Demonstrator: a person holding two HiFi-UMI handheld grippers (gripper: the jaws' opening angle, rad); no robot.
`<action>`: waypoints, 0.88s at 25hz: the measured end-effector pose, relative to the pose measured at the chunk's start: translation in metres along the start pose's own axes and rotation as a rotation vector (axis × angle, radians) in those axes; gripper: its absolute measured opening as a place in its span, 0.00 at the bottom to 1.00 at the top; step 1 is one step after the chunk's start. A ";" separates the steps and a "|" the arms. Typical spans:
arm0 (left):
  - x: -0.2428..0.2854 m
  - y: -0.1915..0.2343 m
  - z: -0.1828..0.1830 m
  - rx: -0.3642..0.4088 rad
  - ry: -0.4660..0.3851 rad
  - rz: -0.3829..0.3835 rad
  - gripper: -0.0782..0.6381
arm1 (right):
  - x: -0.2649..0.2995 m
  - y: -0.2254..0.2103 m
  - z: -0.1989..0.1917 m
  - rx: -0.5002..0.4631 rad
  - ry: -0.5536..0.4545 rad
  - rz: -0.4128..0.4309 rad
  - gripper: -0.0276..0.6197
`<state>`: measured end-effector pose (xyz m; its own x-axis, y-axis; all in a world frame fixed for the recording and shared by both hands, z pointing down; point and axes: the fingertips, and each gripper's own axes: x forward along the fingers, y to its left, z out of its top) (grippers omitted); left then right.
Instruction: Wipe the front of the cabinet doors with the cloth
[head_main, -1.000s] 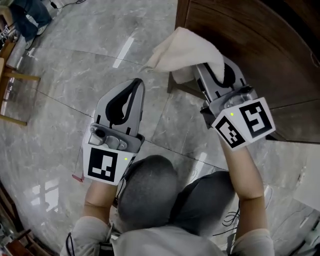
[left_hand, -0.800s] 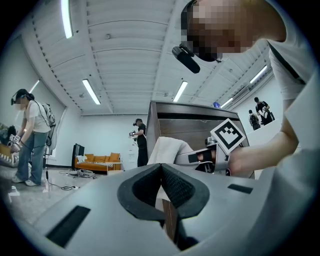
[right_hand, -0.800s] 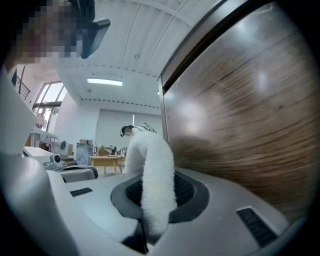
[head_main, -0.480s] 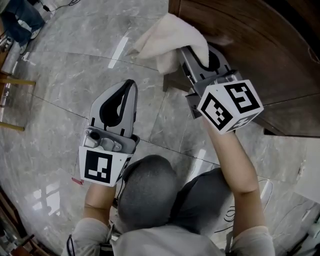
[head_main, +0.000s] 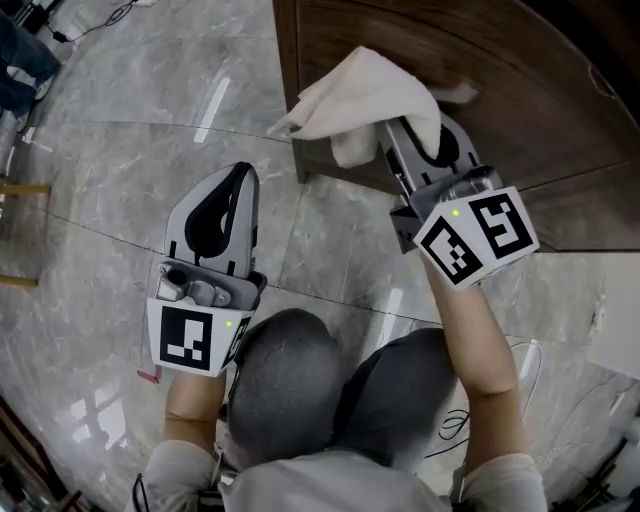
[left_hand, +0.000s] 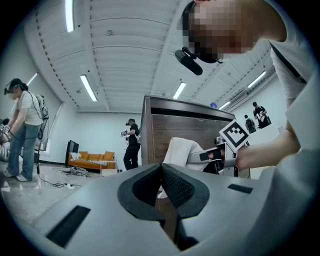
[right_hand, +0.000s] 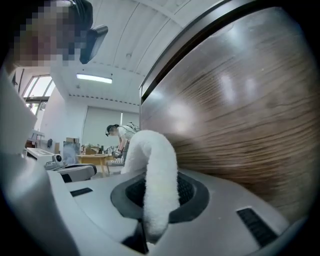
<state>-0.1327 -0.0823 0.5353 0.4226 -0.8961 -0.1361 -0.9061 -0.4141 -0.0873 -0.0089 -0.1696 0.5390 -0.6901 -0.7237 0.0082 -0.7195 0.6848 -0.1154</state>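
Since a second ago the right gripper (head_main: 432, 135) and its cloth (head_main: 360, 95) have shifted along the cabinet door (head_main: 530, 90). They now sit further from its corner edge, and more dark wood shows to the left of the fingers.

Head view, steeply down: closest are the person's knees (head_main: 290, 370) in grey trousers, with a bare forearm reaching up to each gripper. The left gripper (head_main: 238, 178) hangs over the grey marble floor (head_main: 120, 140). Its fingers are closed on each other with nothing between them, and they are well apart from the cabinet.

In the left gripper view, those fingers (left_hand: 172, 182) meet at the tips. Beyond them are the cloth (left_hand: 182, 150), the right gripper (left_hand: 212, 155) and the cabinet (left_hand: 165, 127).

The right gripper's fingers are clenched on the white cloth. In the right gripper view, the cloth (right_hand: 157, 170) rises from between the pads as a thick folded band and arches forward past the fingertips. The wood-grain door (right_hand: 240, 110) fills the space just right of and beyond the fingers. In the head view, the cloth's bunched end lies against the door ahead of the fingertips, and its loose corner trails to their left.

Far beyond the left fingers, a person (left_hand: 132, 142) stands near an orange sofa (left_hand: 92, 160), and another person (left_hand: 22, 130) stands at the left edge.
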 end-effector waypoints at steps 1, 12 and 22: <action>0.003 -0.003 0.000 0.000 -0.002 -0.004 0.13 | -0.004 -0.003 0.000 0.000 -0.003 -0.003 0.15; 0.019 -0.035 0.001 -0.006 0.002 -0.046 0.13 | -0.063 -0.048 0.004 0.017 -0.039 -0.109 0.15; 0.029 -0.039 -0.017 -0.032 0.024 -0.089 0.13 | -0.075 -0.061 0.002 -0.020 -0.032 -0.153 0.15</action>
<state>-0.0854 -0.0950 0.5513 0.5012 -0.8588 -0.1058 -0.8653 -0.4969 -0.0661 0.0874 -0.1574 0.5435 -0.5701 -0.8215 -0.0072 -0.8174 0.5681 -0.0952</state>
